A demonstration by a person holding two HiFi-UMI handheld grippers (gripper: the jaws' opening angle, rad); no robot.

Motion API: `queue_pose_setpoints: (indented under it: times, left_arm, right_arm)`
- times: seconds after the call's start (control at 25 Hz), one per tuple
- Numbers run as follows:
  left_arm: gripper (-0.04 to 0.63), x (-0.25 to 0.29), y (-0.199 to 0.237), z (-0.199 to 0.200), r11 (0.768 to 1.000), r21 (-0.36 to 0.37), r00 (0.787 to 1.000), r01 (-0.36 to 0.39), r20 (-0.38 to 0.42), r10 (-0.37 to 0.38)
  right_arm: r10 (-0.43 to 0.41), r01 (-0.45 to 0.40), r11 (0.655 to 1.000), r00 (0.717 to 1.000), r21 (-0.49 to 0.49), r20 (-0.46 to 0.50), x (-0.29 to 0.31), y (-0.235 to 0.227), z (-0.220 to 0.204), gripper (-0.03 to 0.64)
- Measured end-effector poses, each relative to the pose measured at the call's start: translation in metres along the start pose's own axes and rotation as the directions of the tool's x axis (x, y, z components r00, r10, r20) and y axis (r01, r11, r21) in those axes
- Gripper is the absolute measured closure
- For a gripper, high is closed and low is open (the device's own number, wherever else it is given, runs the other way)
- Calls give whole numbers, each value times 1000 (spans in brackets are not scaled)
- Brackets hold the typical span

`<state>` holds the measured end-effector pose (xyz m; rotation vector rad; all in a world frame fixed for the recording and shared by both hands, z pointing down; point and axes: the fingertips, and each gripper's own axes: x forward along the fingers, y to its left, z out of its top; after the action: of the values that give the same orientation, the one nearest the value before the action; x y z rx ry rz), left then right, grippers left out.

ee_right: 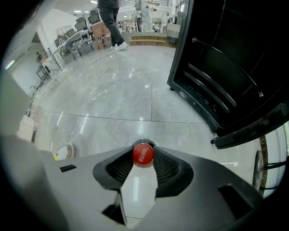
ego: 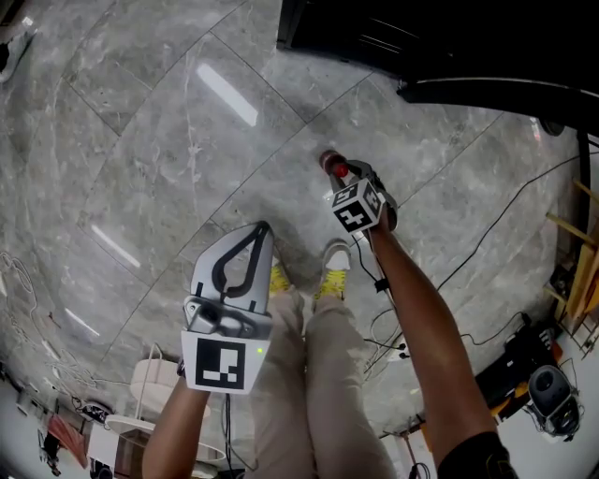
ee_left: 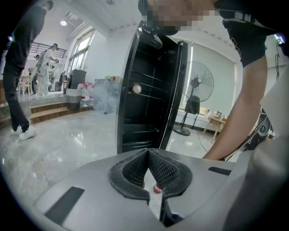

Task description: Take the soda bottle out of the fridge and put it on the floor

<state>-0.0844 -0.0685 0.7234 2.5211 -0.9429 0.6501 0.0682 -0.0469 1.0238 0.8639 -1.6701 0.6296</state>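
**Head view: bottle out of the fridge, hanging just above the floor**

Head view looks steeply down on the grey marble floor (ego: pixel 140 140). The open black fridge (ego: pixel 374 28) stands at twelve to one o'clock. The right gripper (ego: pixel 346 178) points almost straight down, at about one o'clock from the person's shoes (ego: pixel 334 257), and the soda bottle (ego: pixel 332 164) hangs beneath it.

In the right gripper view the jaws are clamped on the bottle's red cap (ee_right: pixel 143 155), whose top faces the camera. The cap hides the bottle's body, so I cannot tell whether the base touches the tiles. The fridge door (ee_right: pixel 253 128) and shelves lie off at two o'clock, well apart from the bottle.

The left gripper (ego: pixel 262 229) hangs at about seven o'clock from the bottle. In its own view the pads (ee_left: pixel 135 169) meet at their tips and grip nothing.

The taking-out looks done, and the step in hand is the setting-down. The next move likely calls for lowering the bottle straight until its base sits flat on the floor. The jaws should part only once it stands by itself, then lift clear upward so they do not knock the cap. A bottle held only by its cap can swing or lean, so a tilted landing is the risk.
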Motion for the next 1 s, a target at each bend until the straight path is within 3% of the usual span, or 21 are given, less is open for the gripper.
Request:
queue_pose_setpoints:
  times: [1.0]
  left_arm:
    - [578, 5, -15, 2, 999, 2, 999, 36, -15, -36]
  right_arm:
    - [-7, -3, 988, 998, 152, 67, 4, -3, 7, 482]
